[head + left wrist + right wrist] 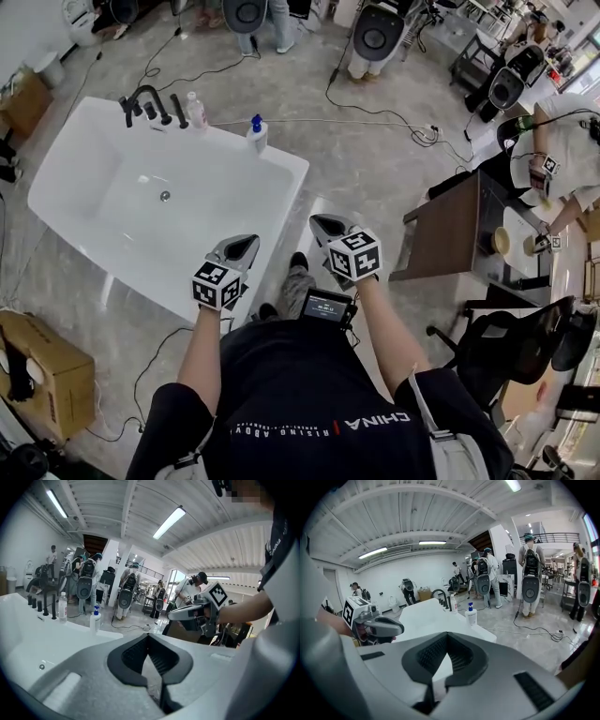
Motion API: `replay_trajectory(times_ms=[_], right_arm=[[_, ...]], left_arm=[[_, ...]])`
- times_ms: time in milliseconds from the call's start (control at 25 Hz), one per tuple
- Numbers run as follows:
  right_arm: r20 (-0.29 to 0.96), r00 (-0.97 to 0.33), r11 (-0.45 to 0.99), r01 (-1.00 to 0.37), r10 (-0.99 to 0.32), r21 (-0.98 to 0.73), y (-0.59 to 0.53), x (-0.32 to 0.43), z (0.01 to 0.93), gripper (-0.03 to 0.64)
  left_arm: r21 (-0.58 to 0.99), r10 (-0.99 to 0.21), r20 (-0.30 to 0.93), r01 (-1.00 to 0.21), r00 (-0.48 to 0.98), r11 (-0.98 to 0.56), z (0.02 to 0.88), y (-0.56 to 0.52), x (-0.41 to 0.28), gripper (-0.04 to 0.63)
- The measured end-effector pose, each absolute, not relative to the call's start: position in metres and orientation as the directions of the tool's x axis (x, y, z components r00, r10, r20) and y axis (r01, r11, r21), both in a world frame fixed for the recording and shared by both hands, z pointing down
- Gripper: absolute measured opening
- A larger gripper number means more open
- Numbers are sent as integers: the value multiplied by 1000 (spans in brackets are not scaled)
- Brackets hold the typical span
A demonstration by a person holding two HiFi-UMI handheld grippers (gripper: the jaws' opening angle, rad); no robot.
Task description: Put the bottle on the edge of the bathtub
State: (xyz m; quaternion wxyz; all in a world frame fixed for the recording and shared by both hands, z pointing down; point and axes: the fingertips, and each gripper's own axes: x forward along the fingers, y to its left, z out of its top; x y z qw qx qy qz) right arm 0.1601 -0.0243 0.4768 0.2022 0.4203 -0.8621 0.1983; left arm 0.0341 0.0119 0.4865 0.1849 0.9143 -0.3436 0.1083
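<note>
The left gripper and right gripper are both closed and empty beside the bathtub, well apart from the spray bottle standing on its rim.

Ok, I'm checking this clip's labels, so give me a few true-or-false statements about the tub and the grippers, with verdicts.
1. The left gripper holds a bottle. False: it is shut with nothing between its jaws.
2. The blue-topped spray bottle stands on the rim of the bathtub. True.
3. The right gripper is shut and empty. True.
4. The black faucet stands on the floor. False: it is mounted on the bathtub's rim.
</note>
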Motion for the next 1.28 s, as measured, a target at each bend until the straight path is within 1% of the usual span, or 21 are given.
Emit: replay_trajectory(times_ms=[440, 640, 1280], right_arm=[[506, -572, 582, -797, -645, -160, -30, 154, 469, 11], [498, -568, 575, -803, -655, -160, -33, 154, 467, 11], [493, -556, 557, -814, -669, -162, -36, 165, 467, 11]], left_arm=[[244, -575, 337, -659, 745, -712, 484, 9, 40, 9], [207, -572, 380, -670, 727, -713, 492, 6, 39, 9], [200, -554, 401, -660, 729, -724, 499, 2, 46, 9]])
